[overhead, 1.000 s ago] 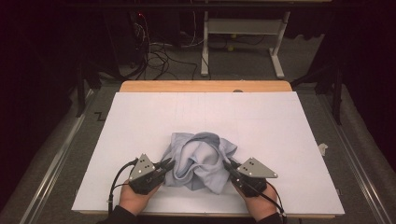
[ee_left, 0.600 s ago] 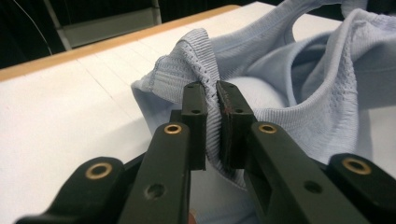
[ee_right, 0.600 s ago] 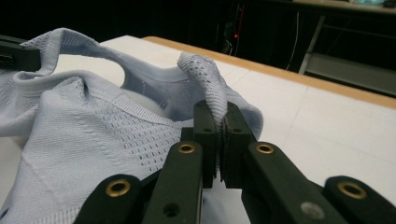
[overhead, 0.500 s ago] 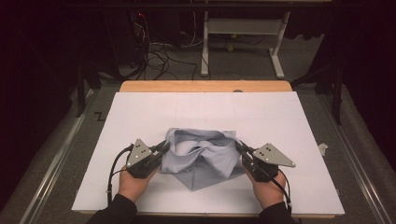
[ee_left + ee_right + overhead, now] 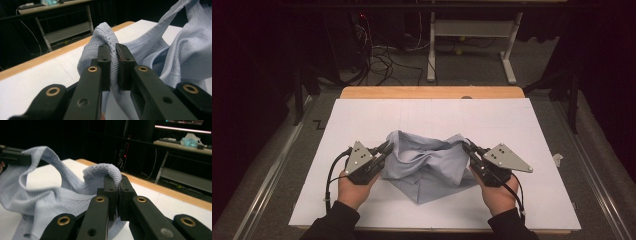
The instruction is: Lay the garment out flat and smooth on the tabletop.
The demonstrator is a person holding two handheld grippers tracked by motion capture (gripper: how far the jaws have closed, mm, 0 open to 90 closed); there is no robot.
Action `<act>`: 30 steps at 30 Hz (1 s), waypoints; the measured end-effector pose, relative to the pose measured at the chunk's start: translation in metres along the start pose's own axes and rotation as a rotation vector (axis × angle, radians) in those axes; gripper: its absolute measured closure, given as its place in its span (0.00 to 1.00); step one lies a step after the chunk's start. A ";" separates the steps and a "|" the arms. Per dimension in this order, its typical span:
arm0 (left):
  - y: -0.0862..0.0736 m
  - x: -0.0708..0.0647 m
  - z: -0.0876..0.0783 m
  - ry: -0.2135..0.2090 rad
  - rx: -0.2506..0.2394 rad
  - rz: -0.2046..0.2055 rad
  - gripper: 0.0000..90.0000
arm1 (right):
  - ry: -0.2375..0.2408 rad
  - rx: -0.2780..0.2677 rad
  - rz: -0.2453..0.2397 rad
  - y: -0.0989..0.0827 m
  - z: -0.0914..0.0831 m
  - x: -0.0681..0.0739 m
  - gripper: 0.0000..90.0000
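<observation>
Lifting pale blue garment (image 5: pixel 427 167) off white surface (image 5: pixel 362 120), left gripper (image 5: pixel 385 148) and right gripper (image 5: pixel 468 148) each pinching an edge; next, probably spreading it flat.

The table (image 5: pixel 362 125) carries a white sheet (image 5: pixel 522 130), with a strip of bare wood (image 5: pixel 432 92) exposed along its far edge. Beyond the table, a white metal frame (image 5: pixel 472 35) stands on the grey floor, and a tangle of dark cables (image 5: pixel 382 57) lies on the floor to the left of the frame, below a small red light (image 5: pixel 361 16). To the right of the table, just off its edge, a small pale scrap (image 5: pixel 557 159) lies on the floor.
</observation>
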State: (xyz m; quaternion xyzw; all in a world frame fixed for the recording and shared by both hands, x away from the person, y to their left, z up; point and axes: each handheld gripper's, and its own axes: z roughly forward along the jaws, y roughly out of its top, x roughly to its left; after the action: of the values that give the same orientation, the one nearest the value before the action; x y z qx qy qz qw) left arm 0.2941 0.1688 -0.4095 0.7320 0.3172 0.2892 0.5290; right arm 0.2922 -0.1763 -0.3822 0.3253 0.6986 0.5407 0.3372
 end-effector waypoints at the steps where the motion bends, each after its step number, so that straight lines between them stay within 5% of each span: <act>1: 0.001 -0.001 -0.002 -0.001 -0.007 0.000 0.88 | 0.003 -0.011 0.001 0.003 -0.001 0.001 0.98; 20: 0.047 -0.014 -0.036 -0.011 -0.158 0.053 0.88 | -0.041 -0.162 -0.049 0.047 -0.055 0.009 0.98; 30: 0.091 -0.026 -0.068 0.017 -0.224 0.142 0.88 | -0.062 -0.262 -0.098 0.083 -0.093 0.015 0.98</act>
State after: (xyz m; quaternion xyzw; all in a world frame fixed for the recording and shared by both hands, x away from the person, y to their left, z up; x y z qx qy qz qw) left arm 0.2404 0.1674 -0.3057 0.6867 0.2348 0.3659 0.5826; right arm 0.2146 -0.1973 -0.2852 0.2606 0.6265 0.5998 0.4240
